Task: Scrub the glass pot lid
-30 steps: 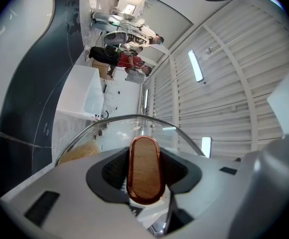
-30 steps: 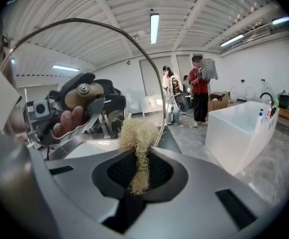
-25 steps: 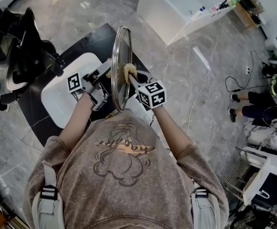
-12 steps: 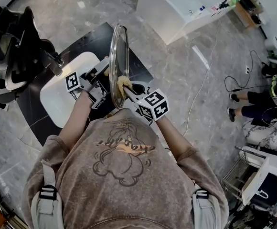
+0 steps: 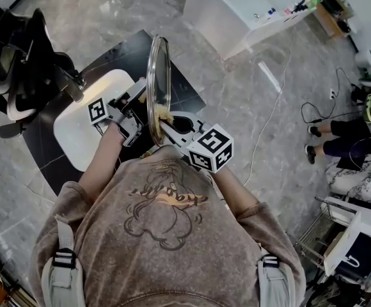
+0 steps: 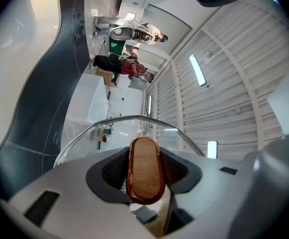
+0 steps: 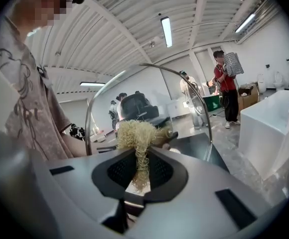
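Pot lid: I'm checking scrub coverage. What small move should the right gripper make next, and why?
Probably sweep the scrubber toward the far rim of the lid: the right gripper presses it on the glass near the close edge, while the left gripper holds the knob.

A round glass pot lid (image 5: 158,69) blocks the way between the left tongs (image 5: 137,102) and the right tongs (image 5: 167,121); there is open room right of both.

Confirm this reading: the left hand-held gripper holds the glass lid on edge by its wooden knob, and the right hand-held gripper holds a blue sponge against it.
Not a blue sponge: the right gripper view shows the right hand-held gripper shut on a straw-coloured fibre scrubber. The rest stands.
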Available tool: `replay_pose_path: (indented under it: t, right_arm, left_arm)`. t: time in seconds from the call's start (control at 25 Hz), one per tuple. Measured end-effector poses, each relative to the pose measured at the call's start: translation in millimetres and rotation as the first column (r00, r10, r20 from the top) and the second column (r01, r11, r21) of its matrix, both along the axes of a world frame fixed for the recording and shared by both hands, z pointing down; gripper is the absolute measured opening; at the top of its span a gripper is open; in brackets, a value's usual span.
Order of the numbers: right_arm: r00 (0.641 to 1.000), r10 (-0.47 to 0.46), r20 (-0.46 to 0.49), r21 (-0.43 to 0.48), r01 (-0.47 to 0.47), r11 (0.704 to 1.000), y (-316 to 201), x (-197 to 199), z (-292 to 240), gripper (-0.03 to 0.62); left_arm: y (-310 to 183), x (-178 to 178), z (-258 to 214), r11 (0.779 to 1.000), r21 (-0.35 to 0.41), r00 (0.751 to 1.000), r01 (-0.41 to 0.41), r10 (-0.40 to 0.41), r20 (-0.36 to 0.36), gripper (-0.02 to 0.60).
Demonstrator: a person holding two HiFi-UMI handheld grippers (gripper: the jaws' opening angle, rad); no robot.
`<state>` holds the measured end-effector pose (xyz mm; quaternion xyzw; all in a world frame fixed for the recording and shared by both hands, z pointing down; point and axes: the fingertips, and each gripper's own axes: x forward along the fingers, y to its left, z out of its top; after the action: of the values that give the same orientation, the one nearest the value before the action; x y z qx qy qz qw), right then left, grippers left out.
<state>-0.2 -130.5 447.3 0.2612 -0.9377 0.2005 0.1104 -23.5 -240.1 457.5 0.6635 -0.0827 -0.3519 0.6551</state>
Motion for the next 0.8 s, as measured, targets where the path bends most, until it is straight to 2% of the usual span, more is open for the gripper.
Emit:
replay_pose_path:
  t: [0.24,0.52,0.8]
  right_arm:
    - [0.999,0.022,0.048,0.035,-0.024,0.999,-12.3,-3.5,-29.3,0.048]
    - [0.990,0.120,0.079,0.083,-0.126,0.989,-53.2,-2.1,-45.7,0.048]
    - [0.974,0.200,0.106,0.091,-0.210,0.973,-86.5,6.3,-45.5,0.048]
  left_arm:
    - [0.4,2.8,2.1,1.000,0.000,1.000,-0.017,0.017,0.003,0.178]
    - [4.6,6.9,3.6,0.999,0.011,0.999,-0.039,0.039,-0.006,0.178]
    - [10.5,10.9,3.5,0.998,0.025,0.998,-0.064,0.065,-0.009,0.178]
